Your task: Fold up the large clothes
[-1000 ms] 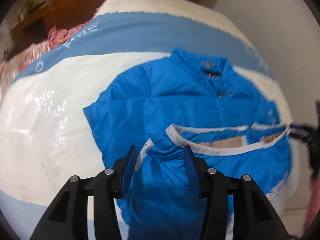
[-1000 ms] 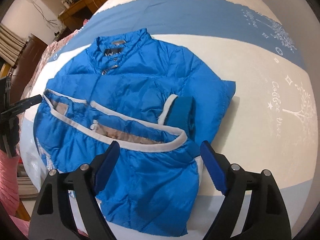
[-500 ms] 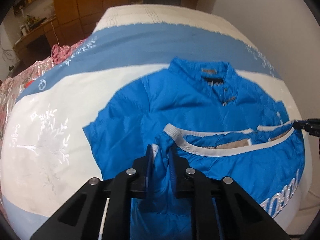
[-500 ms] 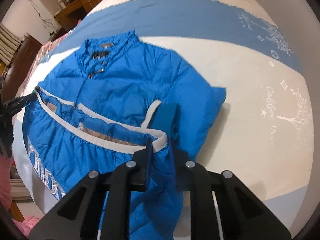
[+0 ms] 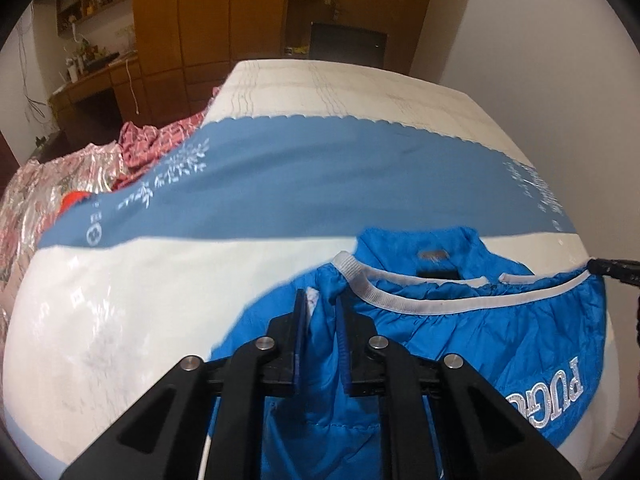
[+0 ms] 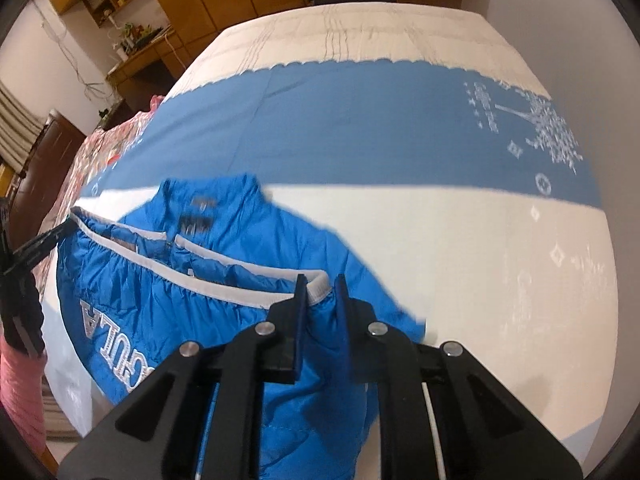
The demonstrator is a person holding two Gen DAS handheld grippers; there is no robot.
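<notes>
On the far left, beside the bed, lies a heap of pink clothes, with wooden cabinets behind it. The bed has a white and blue cover, and a blue jacket lies on its white part, collar toward the blue band. Your left gripper is pinching the jacket's hem at its left corner; its fingers are pressed onto the blue fabric bunched between them. The grey-trimmed hem is lifted and stretched across the jacket's chest, just short of the collar, with white lettering showing on the raised back panel. In the right wrist view, your right gripper is pinching the hem's right corner, and its jaws have just been closing, with fabric and grey trim caught between them. To its right, the white cover is bare up to a snowflake print on the blue band.
</notes>
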